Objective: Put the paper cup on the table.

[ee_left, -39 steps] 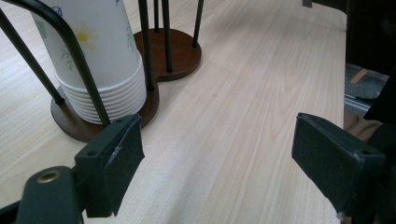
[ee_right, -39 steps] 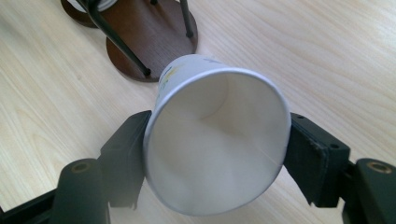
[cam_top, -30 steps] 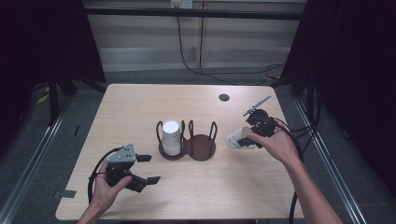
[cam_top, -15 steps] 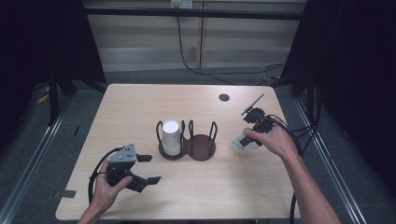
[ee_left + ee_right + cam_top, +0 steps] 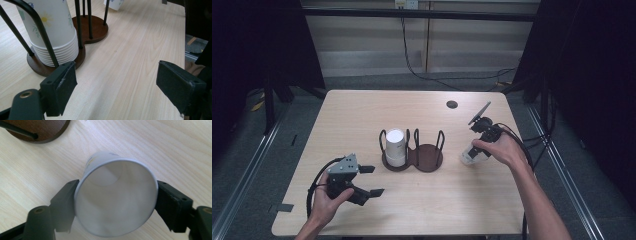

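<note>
The wooden surface (image 5: 362, 115) carries one dark brown cup rack (image 5: 428, 159) near its middle, a two-disc base with thin black uprights. In the left gripper view the tops of those uprights are cut off by the frame edge.

The rack's left bay holds one stack of paper cups (image 5: 395, 147), white with a flower print. In the left gripper view about nine nested rims can be counted at its foot, though the top of the stack is cut off. The right bay has nothing in it.

Right of the rack, on the surface, the right claw (image 5: 470, 154) is clamped on a single paper cup (image 5: 469, 156), one jaw pressed to each side of the rim. The holding hand (image 5: 504, 149) hides most of that claw in the high view. In the right gripper view the cup's mouth faces the camera and its print is barely readable.

Left of and nearer than the rack, the left claw (image 5: 371, 180) stands wide apart, gripping nothing.

Beyond the rack, to the right, lies one small dark disc (image 5: 452, 104), too small to identify.
</note>
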A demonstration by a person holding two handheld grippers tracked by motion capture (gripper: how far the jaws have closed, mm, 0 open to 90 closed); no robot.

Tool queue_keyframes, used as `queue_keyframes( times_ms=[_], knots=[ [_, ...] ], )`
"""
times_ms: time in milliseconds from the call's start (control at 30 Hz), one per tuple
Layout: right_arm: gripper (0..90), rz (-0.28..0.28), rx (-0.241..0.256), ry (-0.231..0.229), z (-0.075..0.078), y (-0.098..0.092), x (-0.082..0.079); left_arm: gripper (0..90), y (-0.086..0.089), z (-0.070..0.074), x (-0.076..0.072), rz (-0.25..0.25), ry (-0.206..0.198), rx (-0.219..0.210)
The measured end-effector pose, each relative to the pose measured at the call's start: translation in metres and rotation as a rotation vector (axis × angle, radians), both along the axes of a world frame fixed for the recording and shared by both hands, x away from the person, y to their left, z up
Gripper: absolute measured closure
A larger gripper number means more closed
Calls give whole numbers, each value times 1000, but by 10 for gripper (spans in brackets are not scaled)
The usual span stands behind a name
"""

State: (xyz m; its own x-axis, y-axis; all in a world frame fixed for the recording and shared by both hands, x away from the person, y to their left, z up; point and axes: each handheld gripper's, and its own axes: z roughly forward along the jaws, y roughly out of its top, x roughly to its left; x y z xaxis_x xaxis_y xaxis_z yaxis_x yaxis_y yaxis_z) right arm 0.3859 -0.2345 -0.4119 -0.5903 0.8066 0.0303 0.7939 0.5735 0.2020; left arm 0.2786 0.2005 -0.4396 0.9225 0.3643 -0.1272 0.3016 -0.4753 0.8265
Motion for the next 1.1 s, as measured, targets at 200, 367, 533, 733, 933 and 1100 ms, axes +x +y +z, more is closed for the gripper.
queue_keyframes(
  times_ms=[200, 367, 533, 733, 933, 1100],
  knots=[
    [222, -10, -10, -31, -1, 2, 2, 165, 1, 0, 0, -1, -2, 4],
    [207, -32, 16, -37, -2, 3, 3, 165, 0, 0, 0, -1, 0, -2],
    [191, -41, 38, -42, -5, 3, 3, 165, 0, 0, 0, -10, -5, 13],
    [162, -34, 58, -44, -6, 4, 2, 165, 0, -1, 0, -15, -2, 11],
    [148, -44, 71, -44, -8, 7, 0, 165, -1, -1, 0, -22, -1, 16],
    [147, -35, 90, -60, -5, 6, -1, 165, -1, -1, 0, -22, 1, 18]
  ],
)
